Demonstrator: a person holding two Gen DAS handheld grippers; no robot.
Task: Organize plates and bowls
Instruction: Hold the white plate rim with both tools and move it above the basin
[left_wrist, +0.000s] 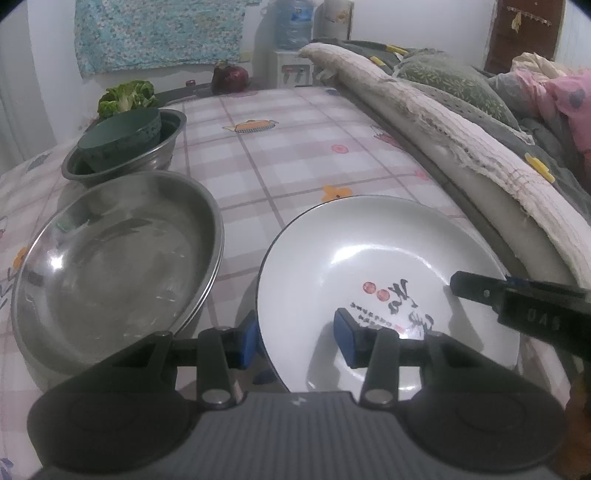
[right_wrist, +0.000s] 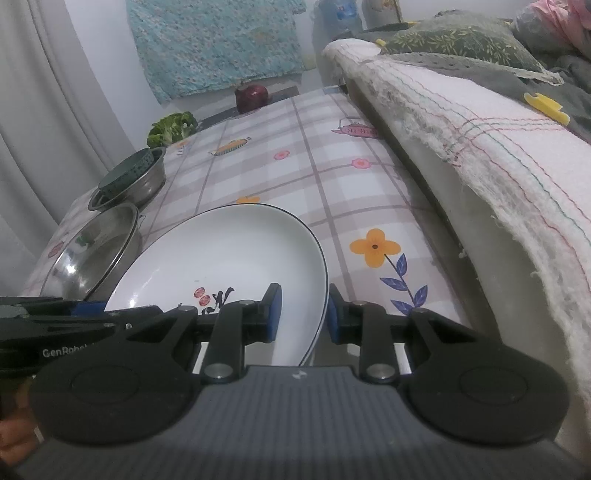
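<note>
A white plate (left_wrist: 369, 243) with a dark rim and a printed centre lies between both grippers on the checked tablecloth (left_wrist: 295, 147). My left gripper (left_wrist: 295, 332) is shut across its left rim, with one blue pad outside and the other on the inner slope. My right gripper (right_wrist: 303, 314) is shut on the right rim of the plate (right_wrist: 229, 251), and one of its fingers (left_wrist: 480, 291) shows reaching over that edge. To the left stands a wide steel dish (left_wrist: 110, 266), seen too in the right wrist view (right_wrist: 88, 254). Behind it a green bowl (left_wrist: 122, 136) sits inside a steel bowl (left_wrist: 173, 122).
A leafy green vegetable (left_wrist: 125, 96) and a dark red round vegetable (left_wrist: 231, 77) lie at the table's far end. Folded quilts and pillows (left_wrist: 461, 147) run along the right edge. A water dispenser (left_wrist: 293, 26) stands at the back and a curtain (right_wrist: 55, 110) hangs at the left.
</note>
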